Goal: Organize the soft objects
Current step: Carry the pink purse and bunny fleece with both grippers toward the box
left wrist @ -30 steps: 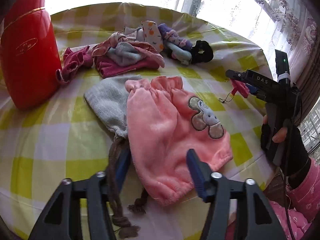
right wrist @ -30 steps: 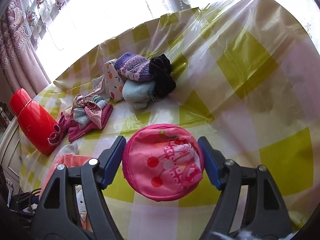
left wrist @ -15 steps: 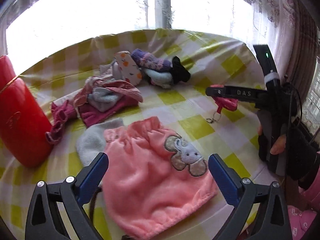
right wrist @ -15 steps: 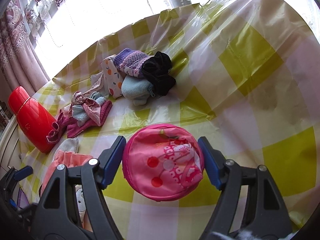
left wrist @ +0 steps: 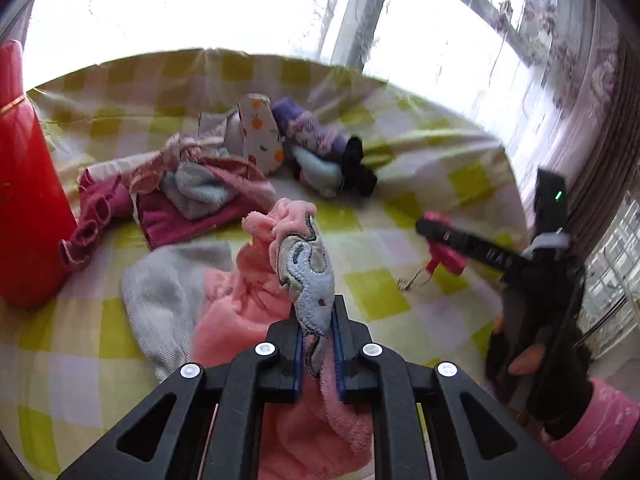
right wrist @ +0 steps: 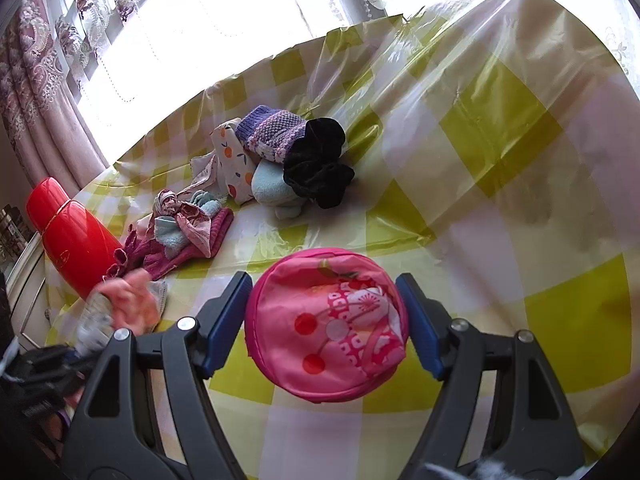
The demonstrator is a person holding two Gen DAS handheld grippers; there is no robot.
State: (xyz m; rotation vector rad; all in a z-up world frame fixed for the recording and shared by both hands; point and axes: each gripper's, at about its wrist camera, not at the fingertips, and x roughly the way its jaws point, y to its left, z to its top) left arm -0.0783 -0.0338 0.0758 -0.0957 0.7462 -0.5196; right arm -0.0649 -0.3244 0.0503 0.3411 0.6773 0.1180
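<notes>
The left gripper [left wrist: 318,344] is clenched on the pink fleece pouch with an embroidered grey mouse patch [left wrist: 280,292]. Its jaws have just been closing: half a second ago they stood wide on either side of the pouch, which lay flat on the desk [left wrist: 376,292] with its yellow-and-white checked plastic cover. Now the blue pads pinch the fabric at the patch, and the pouch is bunched and pulled up at that end, its lower part sagging below the gripper. The grey woven cloth bag [left wrist: 160,304] lies just beside it on the left, touching its edge, where it lay before.

The right gripper [right wrist: 324,320] has not changed from the earlier frames. Its jaws stand apart on either side of the round pink fabric coin purse with a cherry print [right wrist: 326,324]; whether the pads actually press it cannot be told from this view. In the left wrist view a gloved hand [left wrist: 536,364] holds this gripper at the right edge.

Farther back, the heap of magenta, pale blue and patterned cloths [left wrist: 192,196] and the group of purple knit, light blue, orange-dotted and black soft pieces [right wrist: 280,160] lie as before, near the glossy red cylindrical container [right wrist: 72,236].
</notes>
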